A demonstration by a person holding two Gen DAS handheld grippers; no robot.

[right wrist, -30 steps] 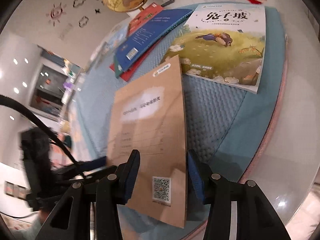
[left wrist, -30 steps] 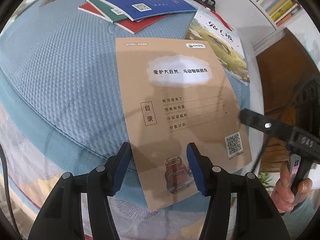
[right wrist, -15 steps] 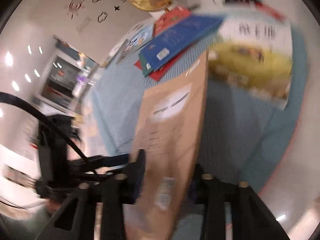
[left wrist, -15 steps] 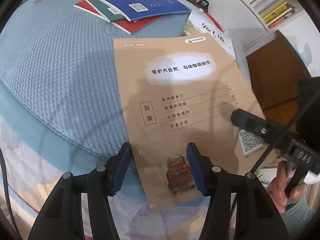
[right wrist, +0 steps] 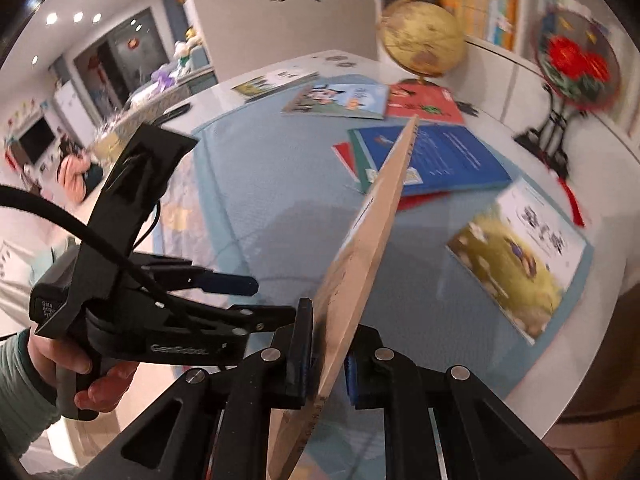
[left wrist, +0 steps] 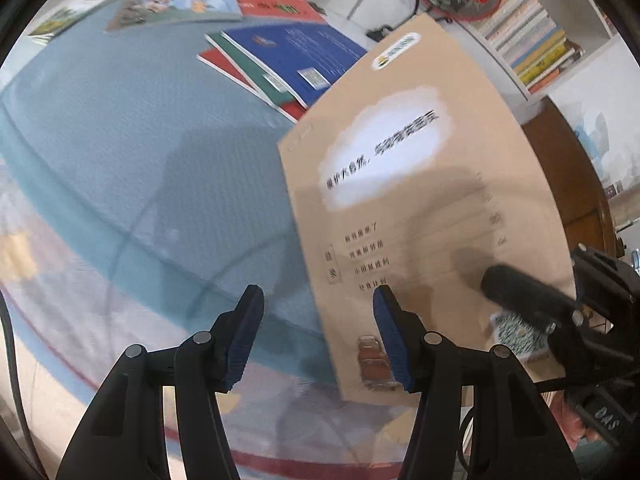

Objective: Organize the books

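A thin tan book (left wrist: 420, 208) hangs tilted above the blue mat (left wrist: 120, 140). My right gripper (right wrist: 328, 356) is shut on its lower corner, and the right wrist view shows the book (right wrist: 360, 264) nearly edge-on. In the left wrist view, one of the right gripper's fingers (left wrist: 520, 292) lies across the cover. My left gripper (left wrist: 318, 332) stands open just left of the book, pressing on nothing. The same gripper (right wrist: 272, 299) shows at the left of the right wrist view, held by a hand (right wrist: 100, 380). A stack of blue, green and red books (right wrist: 440, 160) lies beyond.
A yellow-green picture book (right wrist: 528, 256) lies at the mat's right edge. Two more picture books (right wrist: 340, 100) and a red one (right wrist: 424, 104) lie at the back, near a globe (right wrist: 420, 40). A round ornament on a stand (right wrist: 576, 64) and a bookshelf (left wrist: 532, 40) are at the right.
The right gripper has closed on the tan book's lower corner, lifted it off the mat and rolled it up towards its edge. The left gripper has risen and no longer straddles the book's bottom edge.
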